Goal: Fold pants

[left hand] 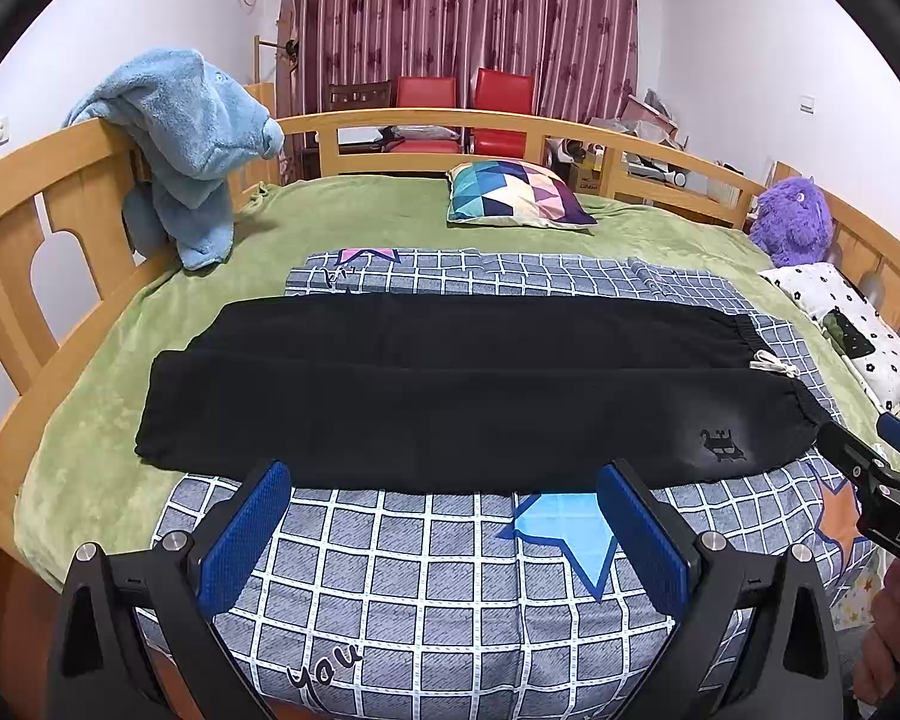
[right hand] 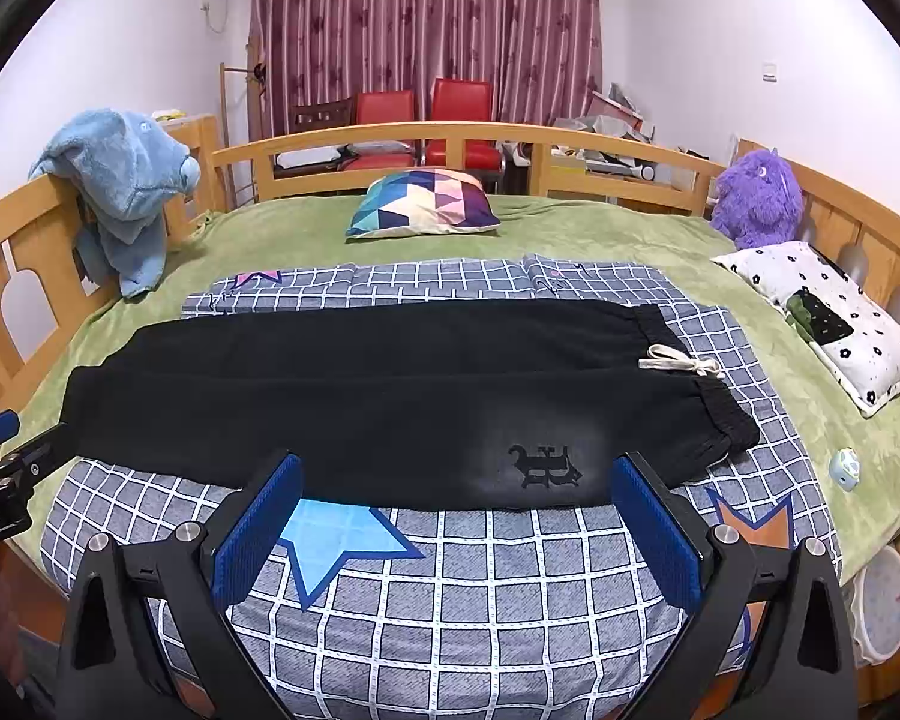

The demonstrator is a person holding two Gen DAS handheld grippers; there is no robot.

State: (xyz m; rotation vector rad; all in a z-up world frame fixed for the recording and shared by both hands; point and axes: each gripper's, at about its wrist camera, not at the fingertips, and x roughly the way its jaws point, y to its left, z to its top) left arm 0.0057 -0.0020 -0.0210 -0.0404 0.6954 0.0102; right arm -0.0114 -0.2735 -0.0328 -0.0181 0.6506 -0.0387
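The black pants (left hand: pixel 450 390) lie flat across a grey checked quilt (left hand: pixel 426 588) on the bed (left hand: pixel 90 396), spread sideways. The leg ends sit at the left, overhanging the quilt onto the green blanket; the legs run side by side, the nearer one overlapping the farther. At the right is the gathered waistband, with a pale drawstring (right hand: pixel 681 363) knotted between the two halves and a small dark animal print (right hand: pixel 545 467) on the near hip. The fabric looks smooth, barely creased.

The left gripper (left hand: pixel 444 522) hovers at the near edge of the pants toward the leg side, its blue fingers (left hand: pixel 243 540) spread wide and holding nothing. The right gripper (right hand: pixel 457 525) hovers at the near edge by the print, fingers (right hand: pixel 657 531) likewise apart and empty.
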